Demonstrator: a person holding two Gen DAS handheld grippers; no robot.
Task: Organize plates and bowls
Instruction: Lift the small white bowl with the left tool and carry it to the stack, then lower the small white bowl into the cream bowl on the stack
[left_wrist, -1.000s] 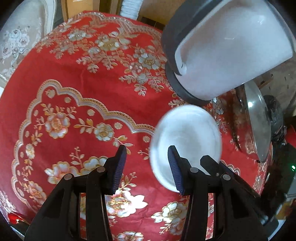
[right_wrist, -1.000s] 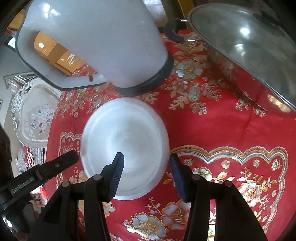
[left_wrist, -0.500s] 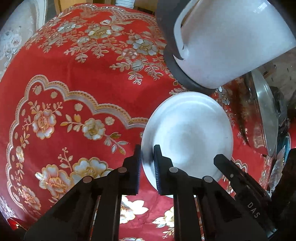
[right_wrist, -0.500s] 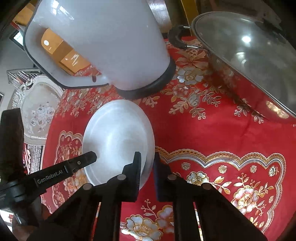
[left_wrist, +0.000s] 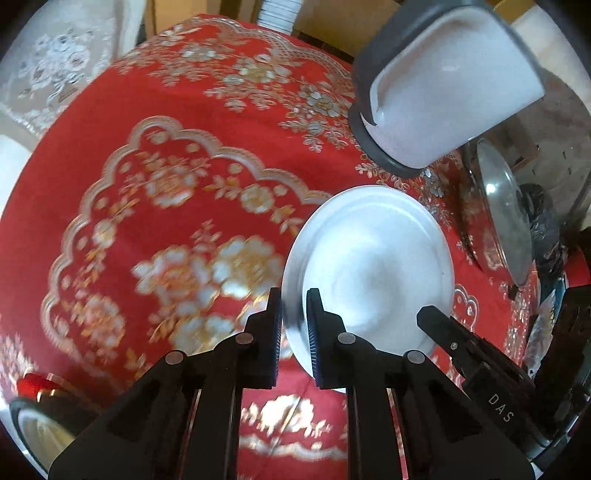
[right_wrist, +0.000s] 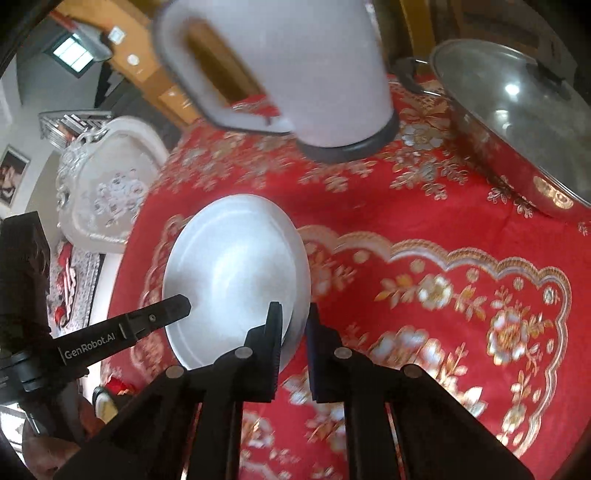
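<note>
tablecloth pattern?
Red tablecloth with gold and silver floral motifs; clearest in the right wrist view.

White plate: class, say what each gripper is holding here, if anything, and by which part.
Both hold the white plate by its rim: the left gripper pinches one edge, the right gripper the opposite edge.

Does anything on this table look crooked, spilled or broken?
Nothing spilled or broken. The white plate sits tilted, pinched at opposite rims by the left gripper and right gripper. The kettle stands upright.

"DAS" marks the right gripper (left_wrist: 476, 373); "GenRobot.AI" marks the left gripper (right_wrist: 122, 334).
</note>
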